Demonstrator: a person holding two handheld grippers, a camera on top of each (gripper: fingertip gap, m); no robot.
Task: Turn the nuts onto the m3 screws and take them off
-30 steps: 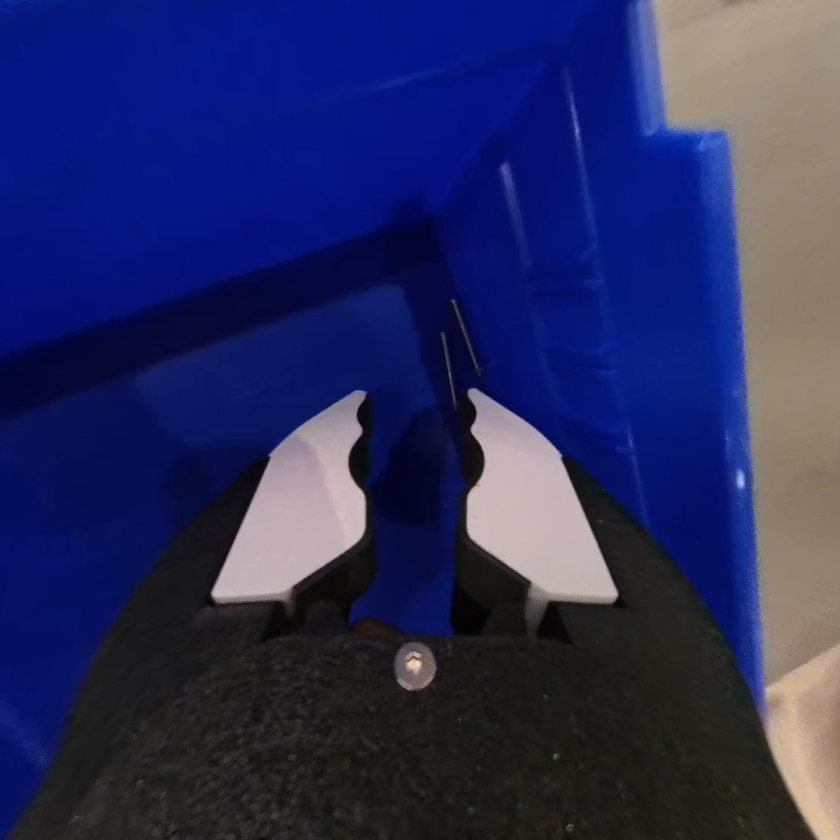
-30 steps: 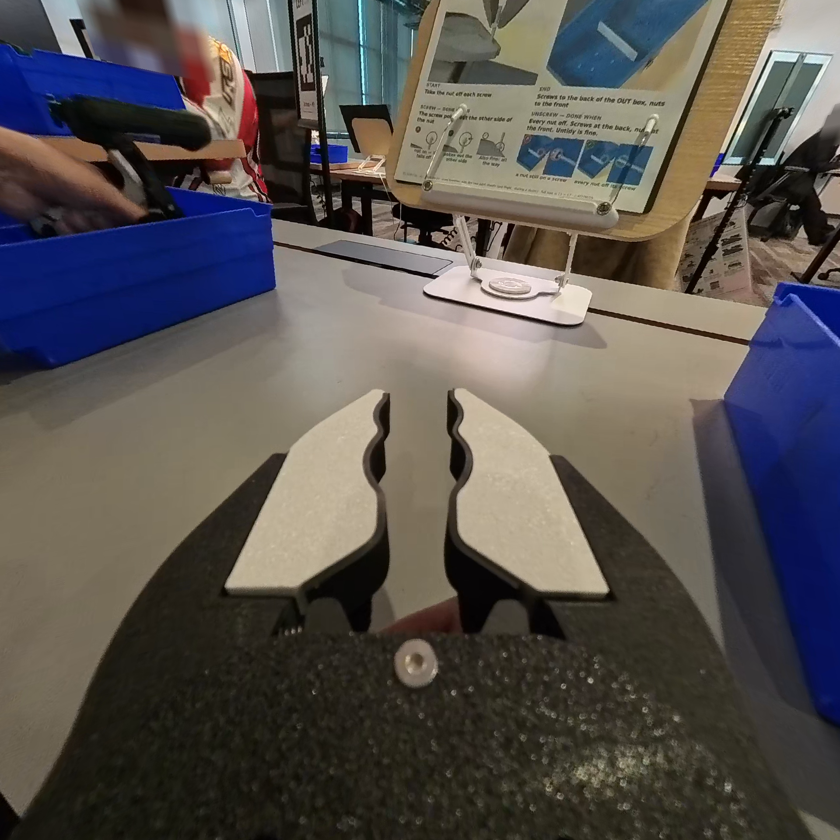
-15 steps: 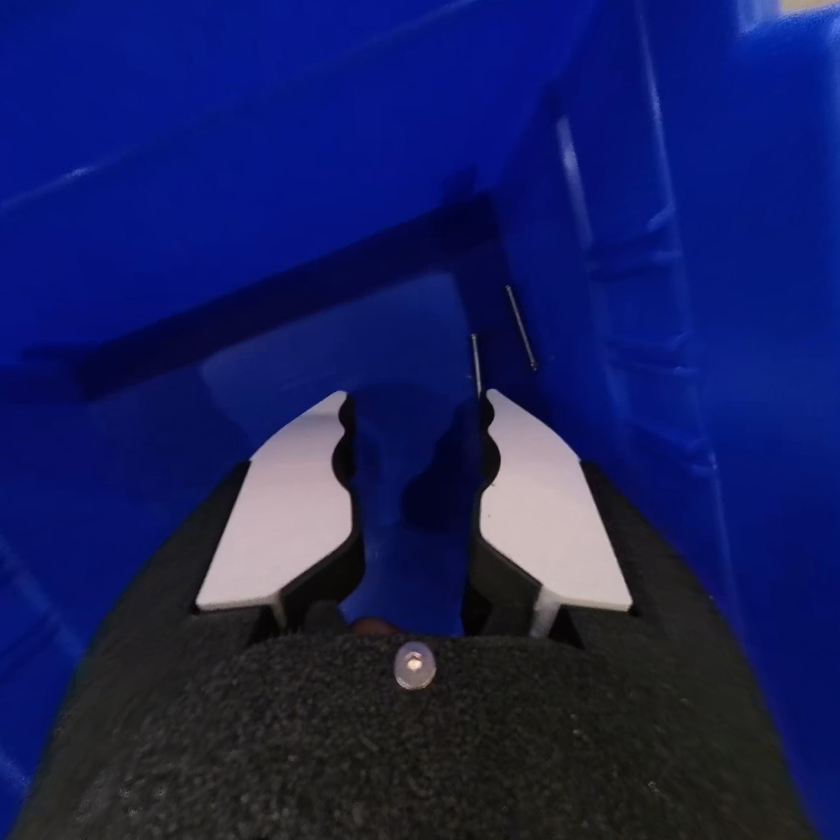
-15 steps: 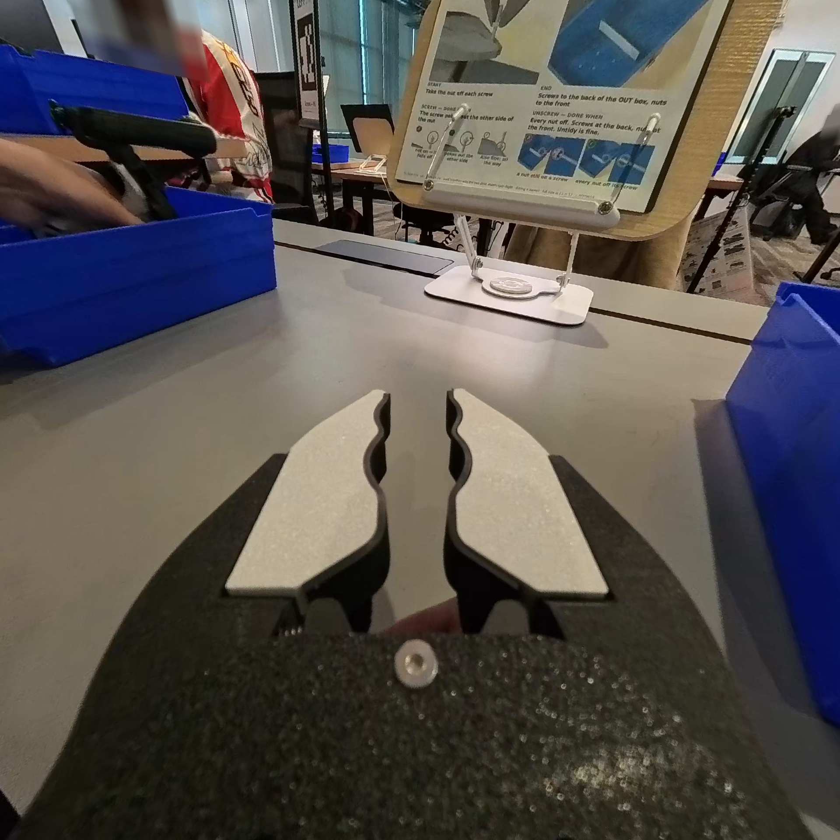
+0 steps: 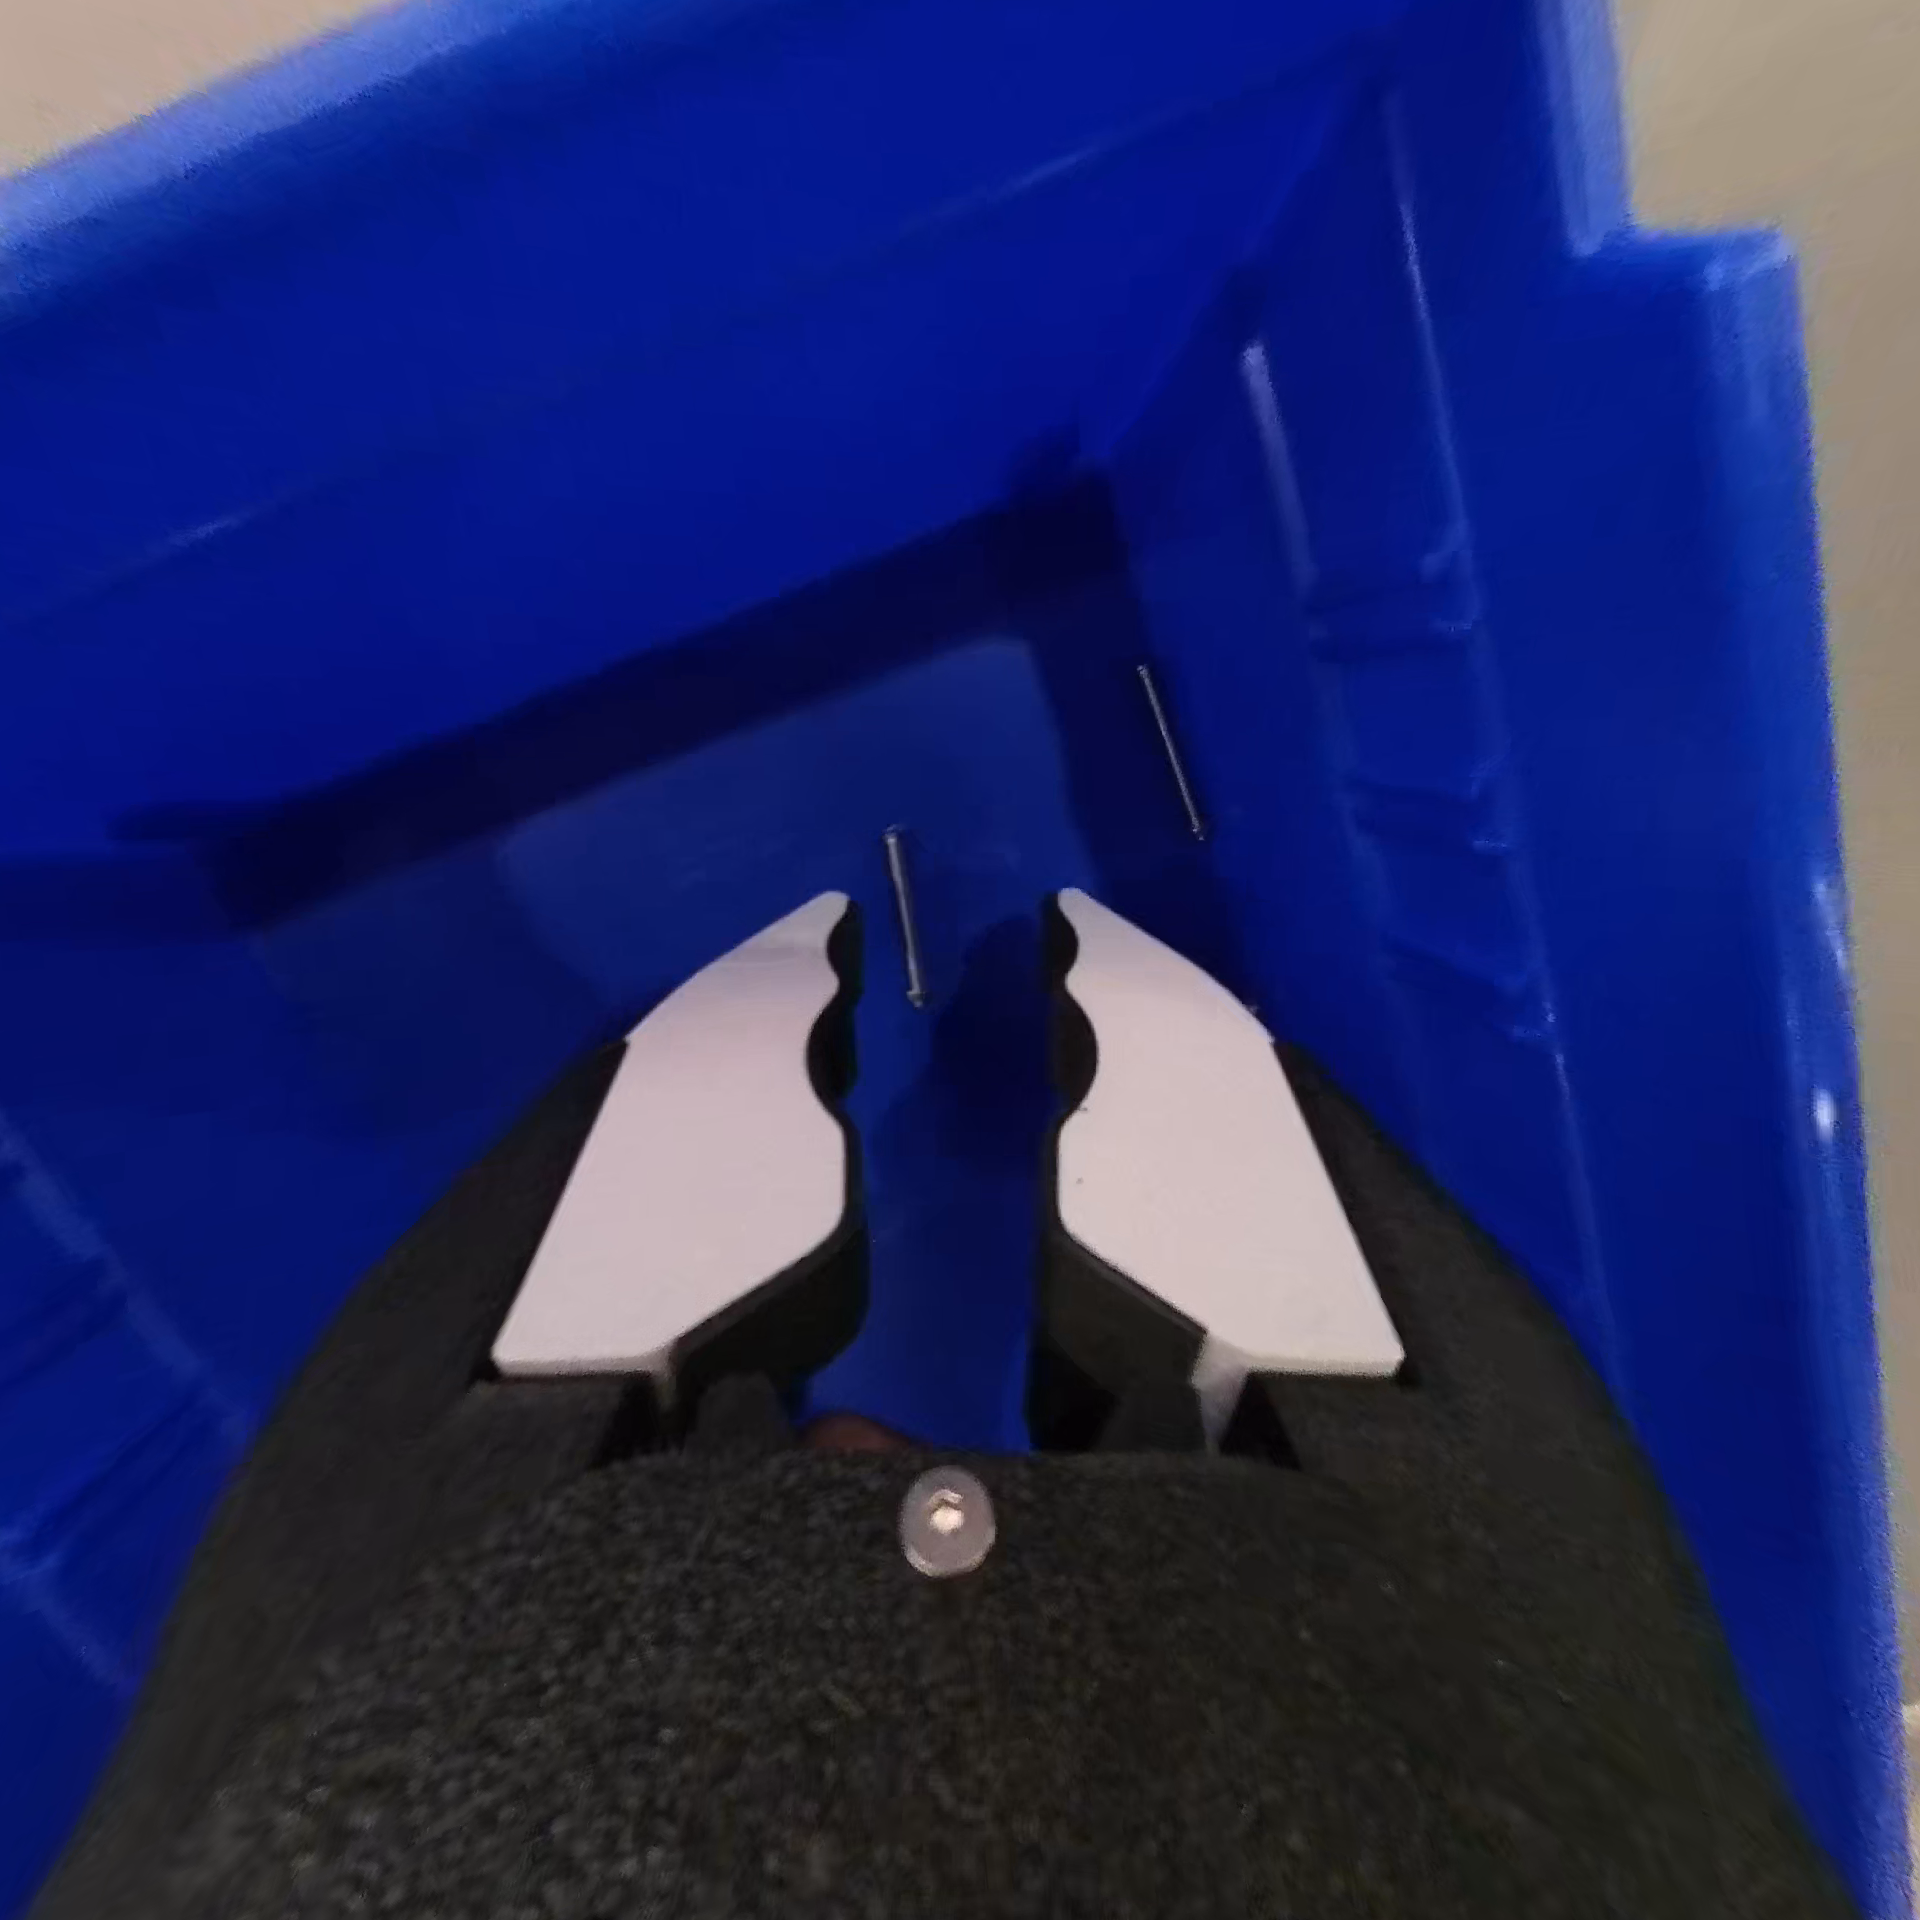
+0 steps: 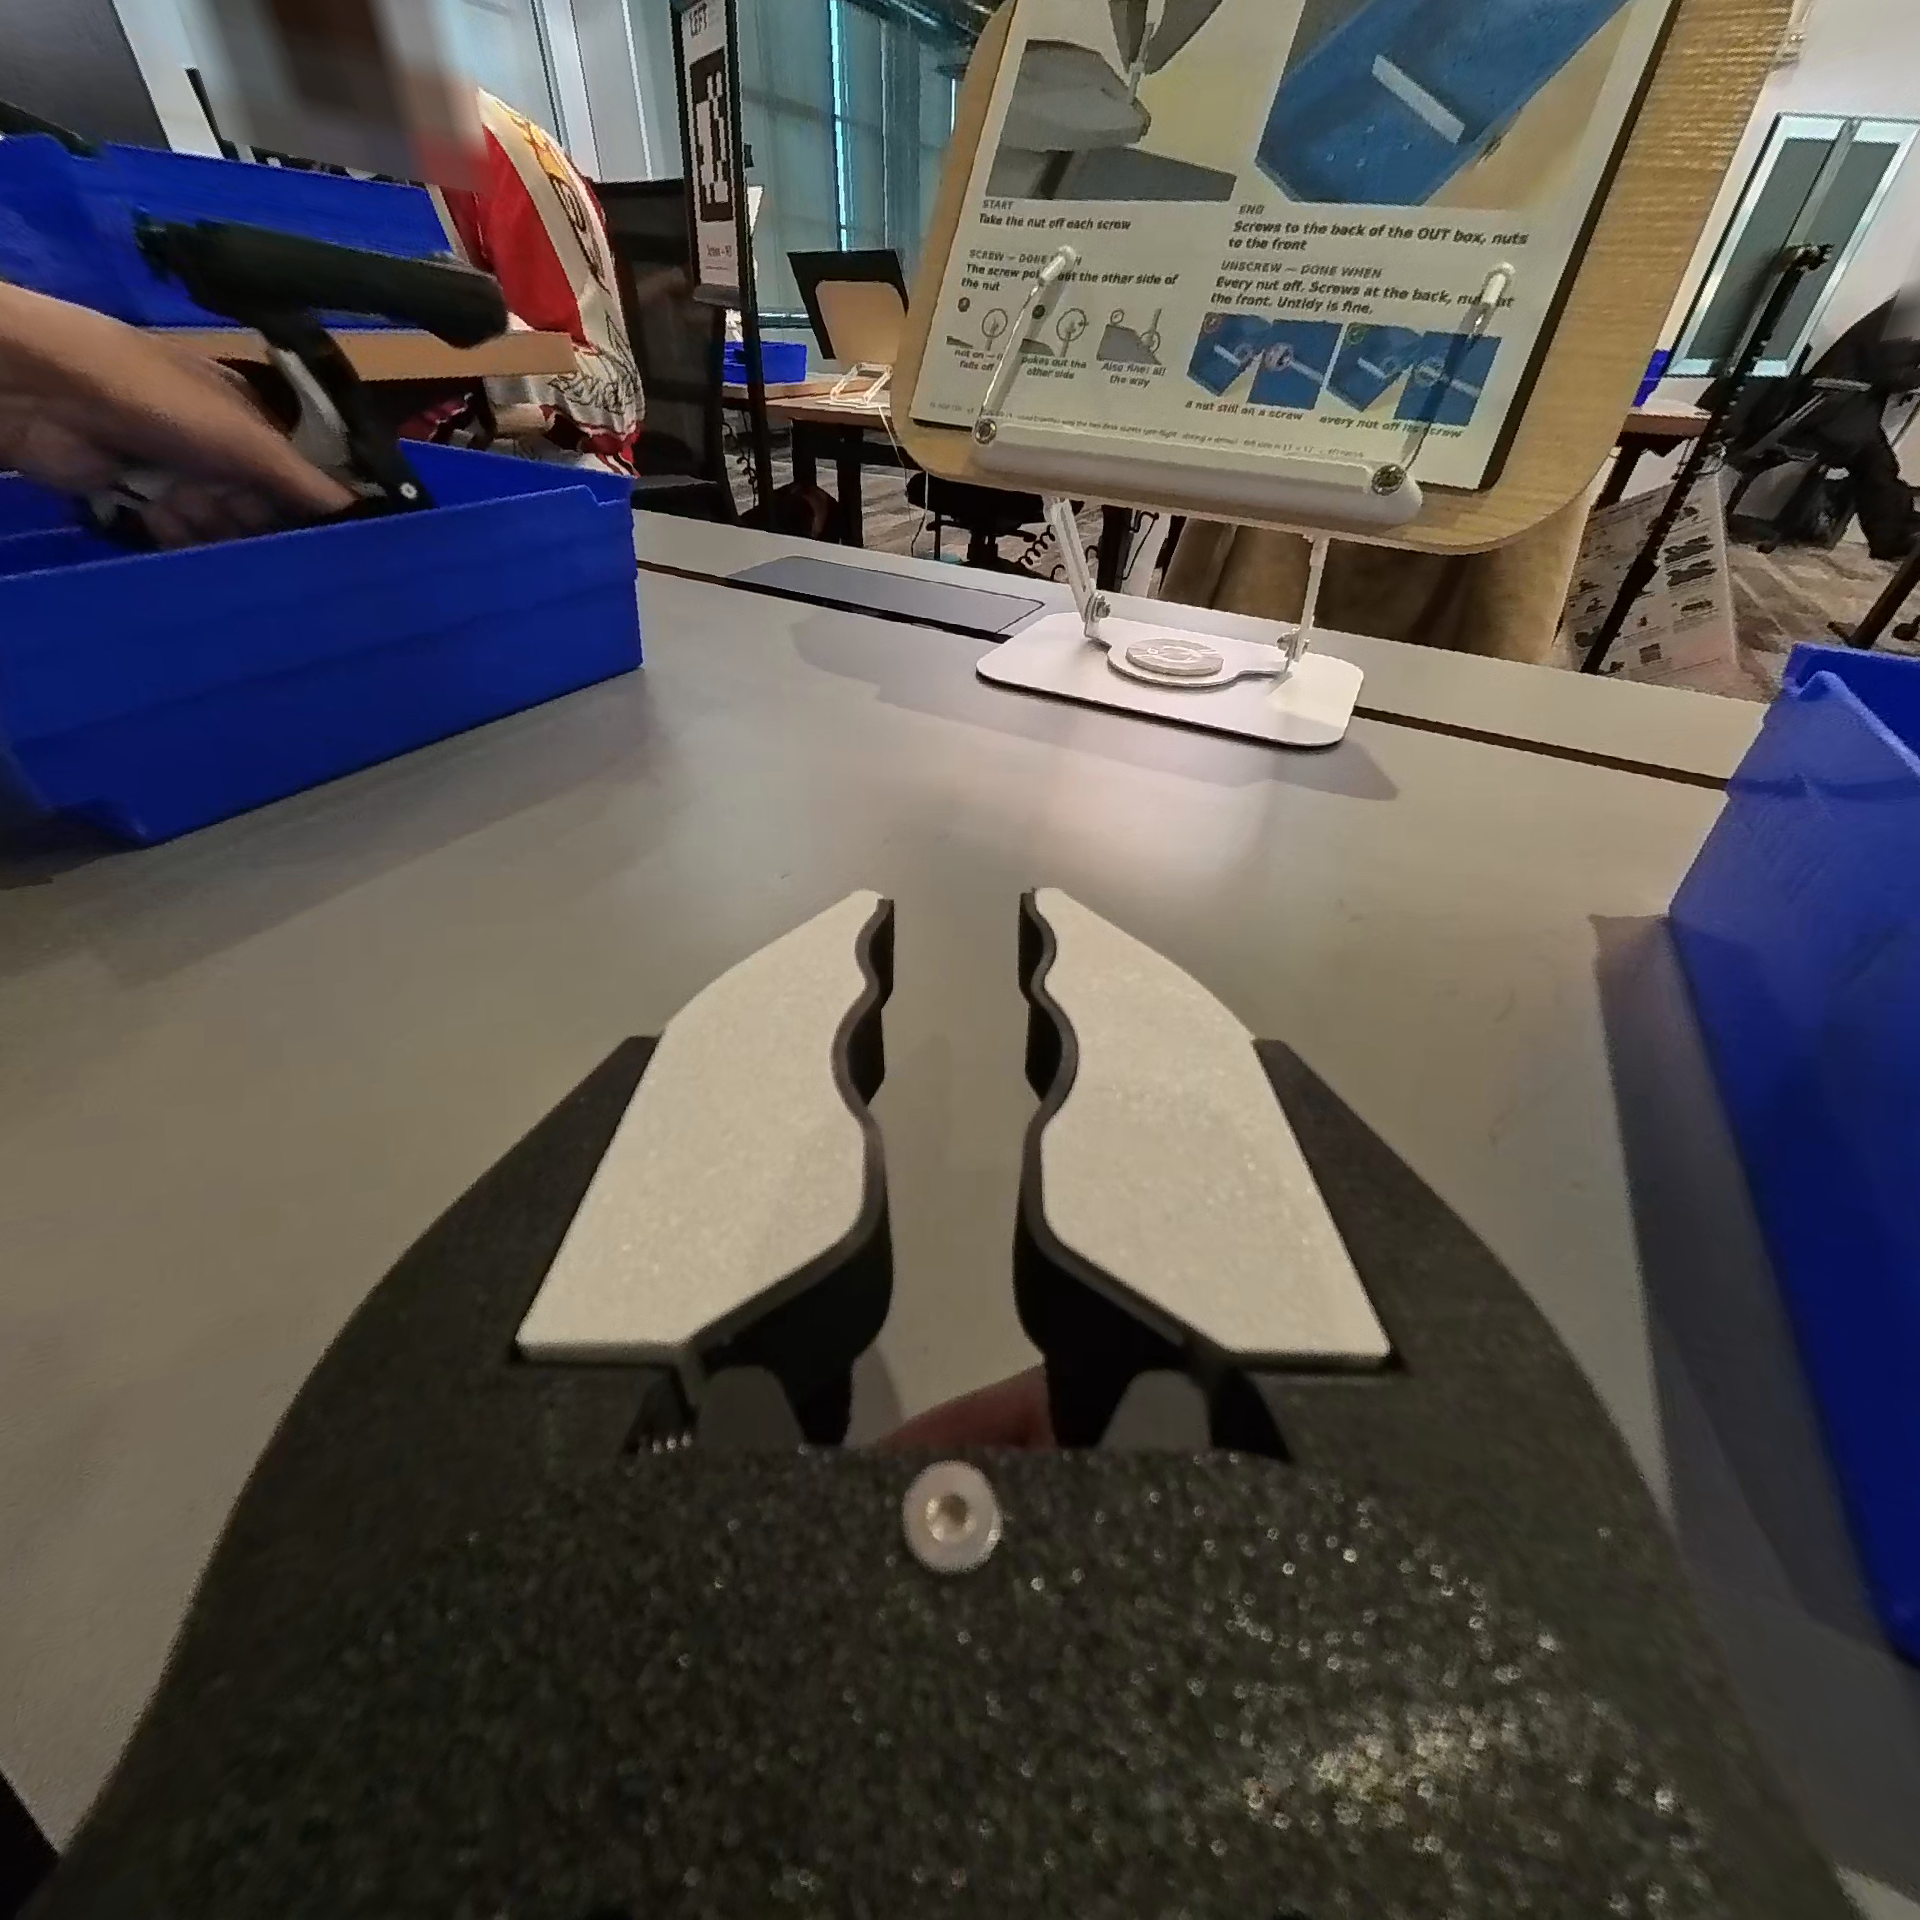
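Left wrist view: black textured left gripper with pale flat finger plates [image 5: 948, 914], jaws apart, grasping nothing. It sits inside a deep blue moulded plastic bin [image 5: 623, 416]. Bin's ribbed side wall rises close along the right finger; back wall w/ dark ledge ahead; floor open to the left. Room tight on right, freer on left and fwd.
- Item 1: thin grey metal screw, long and pin-like [image 5: 904, 914]. On bin floor just ahead of gap between fingertips, nearer the left fingertip [image 5: 800, 935], not touching either. Long axis runs nearly straight away from gripper, slight lean. Head end too small to tell.
- Item 2: second thin grey metal screw [image 5: 1169, 750]. Fwd and right of right fingertip, against foot of side wall. Long axis along the wall, far end tipped left. Apart from item 1.
- Nuts: cannot make out any.

Right wrist view: black textured right gripper with pale grainy finger plates [image 6: 956, 914], released, narrow gap, empty. Low over smooth grey tabletop [image 6: 520, 987]; wide free room fwd and left.
- Left, far: blue bin w/ a person's hand [image 6: 156, 447] working the left gripper in it.
- Right, close: wall of another blue plastic bin [image 6: 1808, 1091], just beside gripper body.
- Ahead: printed instruction sheet on tan board with white metal stand [image 6: 1174, 665].
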